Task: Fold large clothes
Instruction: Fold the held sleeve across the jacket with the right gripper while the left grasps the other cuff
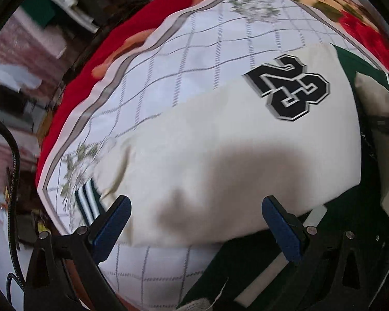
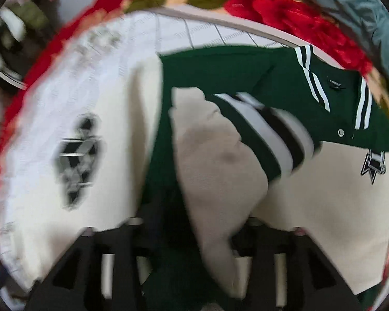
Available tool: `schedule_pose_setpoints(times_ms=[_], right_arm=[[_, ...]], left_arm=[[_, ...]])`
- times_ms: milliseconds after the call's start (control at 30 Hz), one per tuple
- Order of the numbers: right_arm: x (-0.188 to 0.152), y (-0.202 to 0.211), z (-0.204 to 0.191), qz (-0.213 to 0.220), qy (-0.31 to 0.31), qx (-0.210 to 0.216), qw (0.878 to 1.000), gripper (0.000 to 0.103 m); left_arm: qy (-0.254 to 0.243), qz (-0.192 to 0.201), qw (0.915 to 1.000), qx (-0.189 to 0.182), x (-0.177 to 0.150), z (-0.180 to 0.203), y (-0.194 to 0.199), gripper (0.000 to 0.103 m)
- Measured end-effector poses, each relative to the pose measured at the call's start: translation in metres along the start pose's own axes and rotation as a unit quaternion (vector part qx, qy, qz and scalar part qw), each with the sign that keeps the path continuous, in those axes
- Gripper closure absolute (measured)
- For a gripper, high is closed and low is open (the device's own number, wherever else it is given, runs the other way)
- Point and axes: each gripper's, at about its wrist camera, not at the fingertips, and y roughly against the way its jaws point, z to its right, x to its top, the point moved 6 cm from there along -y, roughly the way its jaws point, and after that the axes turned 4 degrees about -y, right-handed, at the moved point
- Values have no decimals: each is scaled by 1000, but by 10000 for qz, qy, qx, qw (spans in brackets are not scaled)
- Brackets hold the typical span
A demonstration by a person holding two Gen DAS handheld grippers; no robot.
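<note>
A green and cream varsity jacket [image 1: 246, 160] lies on a white checked sheet [image 1: 194, 59]. Its cream sleeve carries a black number 23 [image 1: 287, 88]. My left gripper [image 1: 194, 212] is open above the cream sleeve, its blue pads [image 1: 114, 223] wide apart and holding nothing. In the right wrist view the jacket's green body [image 2: 220, 70] shows its striped collar [image 2: 311, 75] and a snap. My right gripper [image 2: 192, 223] is shut on the other cream sleeve [image 2: 215, 171], whose striped cuff [image 2: 272, 134] drapes across the green body. This view is blurred.
A red flowered blanket [image 1: 72, 96] lies under the sheet and shows around its edges [image 2: 285, 13]. A black cable [image 1: 13, 155] hangs at the left. Room clutter is blurred beyond the bed's edge. A grey-blue cloth [image 2: 370, 13] is at the far right.
</note>
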Motion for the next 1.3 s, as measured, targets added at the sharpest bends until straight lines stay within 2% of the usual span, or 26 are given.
schedule_pose_setpoints(times_ms=[100,167,233,300,367,433,500,567,600,633,667,700,733,767,933,967,1000,1067,1100,1167,1233,1300], right_arm=[[-17,50,19,252,-323,415,9983,41],[-25,74,39,309,-570,459,9968,41],[-40,88,60,268,-866,434,9949,41],[-47,94,79,288,-1180,375,9919,41],[-47,93,93,497,-1453,258,9878,41],[-48,87,100,562,-1660,396,9837,41],[-39,79,107,430,-1826,495,9810,41],[-38,67,104,333,-1980,601,9778,41],[-38,63,102,284,-2003,617,9774,41],[-38,62,102,255,-2004,617,9774,41],[-38,60,99,214,-2006,627,9774,41],[-38,57,96,148,-2017,663,9771,41],[-36,54,90,91,-2026,715,9766,41],[-34,51,86,54,-2025,763,9763,41],[-14,34,56,-60,-1965,1073,9746,41],[-9,29,49,-67,-1941,1151,9742,41],[-2,23,41,-63,-1933,1232,9734,41],[11,8,21,-58,-1992,1499,9684,41],[18,-2,7,-100,-1981,1684,9655,41],[26,-27,-25,-460,-1748,1877,9655,42],[27,-47,-50,-849,-1358,1689,9725,41],[29,-45,-54,-863,-1183,1712,9743,40]], left_arm=[[298,-252,9992,-89,-17,-23,2,0],[588,-544,9965,-239,-33,-40,-3,0],[970,-839,9906,-477,-47,-55,-13,0],[1489,-1077,9801,-753,-60,-68,-26,1],[1944,-1268,9677,-989,-70,-77,-40,1],[2577,-1474,9452,-1357,-79,-83,-59,1],[3195,-1606,9164,-1798,-82,-83,-76,2],[3675,-1638,8946,-1944,-80,-85,-90,12],[3850,-1564,8895,-1897,-76,-88,-95,17],[3937,-1450,8900,-1783,-70,-92,-97,31],[3976,-1318,8935,-1621,-61,-98,-98,51],[4009,-1238,8949,-1522,-54,-102,-97,60],[4050,-1120,8954,-1469,-47,-108,-97,76],[4031,-966,8987,-1428,-37,-114,-95,84],[3362,-36,9366,-987,40,-151,-77,86],[3243,67,9412,-944,52,-153,-75,86],[3014,208,9493,-866,72,-155,-73,86],[2745,286,9576,-822,94,-152,-71,85],[2514,285,9647,-730,108,-149,-70,83],[2224,376,9719,-676,115,-154,-70,80],[1999,489,9769,-583,110,-154,-63,79],[1785,529,9814,-472,99,-148,-53,69]])
